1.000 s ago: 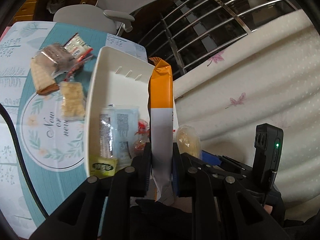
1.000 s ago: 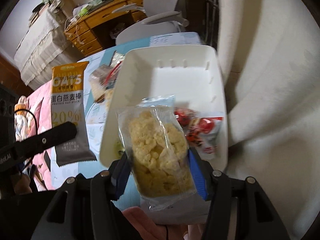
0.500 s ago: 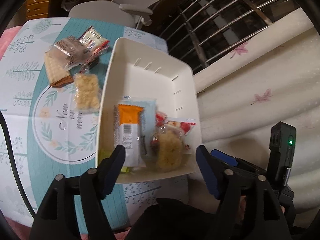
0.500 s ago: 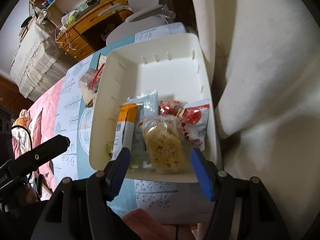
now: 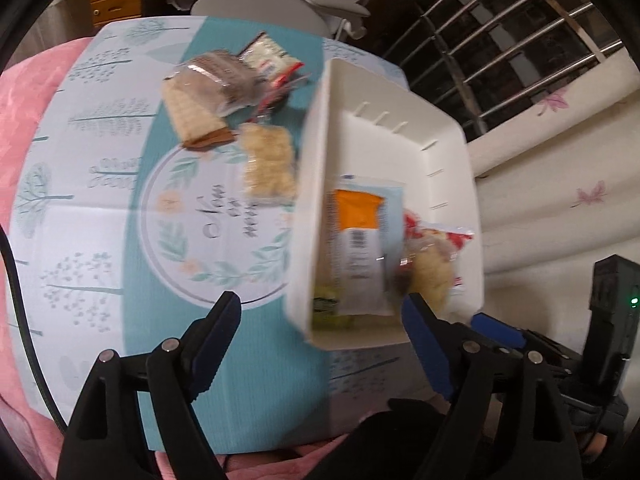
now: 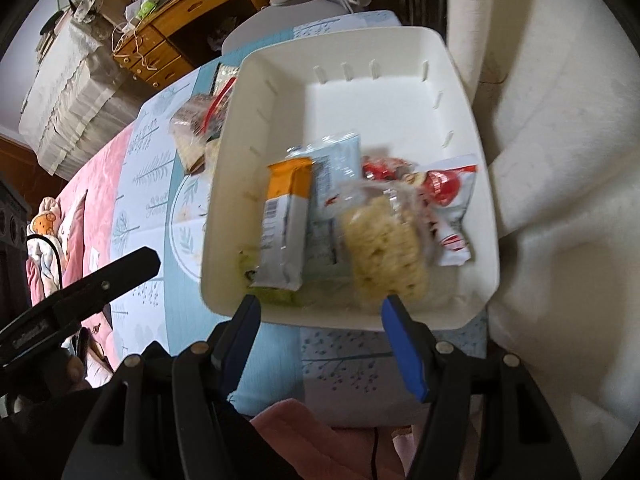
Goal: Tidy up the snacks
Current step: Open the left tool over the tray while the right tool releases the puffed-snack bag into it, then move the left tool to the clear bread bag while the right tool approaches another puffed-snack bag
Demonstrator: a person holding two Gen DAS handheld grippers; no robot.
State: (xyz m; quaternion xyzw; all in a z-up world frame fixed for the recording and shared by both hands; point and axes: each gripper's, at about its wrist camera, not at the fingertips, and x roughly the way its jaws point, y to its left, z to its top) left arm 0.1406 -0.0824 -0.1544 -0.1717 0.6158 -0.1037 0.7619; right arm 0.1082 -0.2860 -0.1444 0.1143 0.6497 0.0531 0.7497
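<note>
Both grippers empty above the snack bin

On the tabletop's left half lie loose snack packets (image 5: 224,92); the white bin (image 5: 452,148) at its right edge holds an orange-topped bar (image 6: 286,216) and a crispy snack pack (image 6: 380,248). The left gripper (image 5: 320,328) jaws are opening, empty; the right gripper (image 6: 320,320) jaws stand wide, gripping nothing.

A lived-in room of a home, likely a bedroom or study. At twelve o'clock a grey office chair (image 6: 304,0) stands against the patterned surface (image 5: 100,184), with a wooden desk with drawers (image 6: 156,48) cluttered at eleven. A barred window (image 5: 520,28) sits at one o'clock, a butterfly-print curtain (image 5: 560,168) at three, and pink bedding (image 6: 88,184) at nine.
</note>
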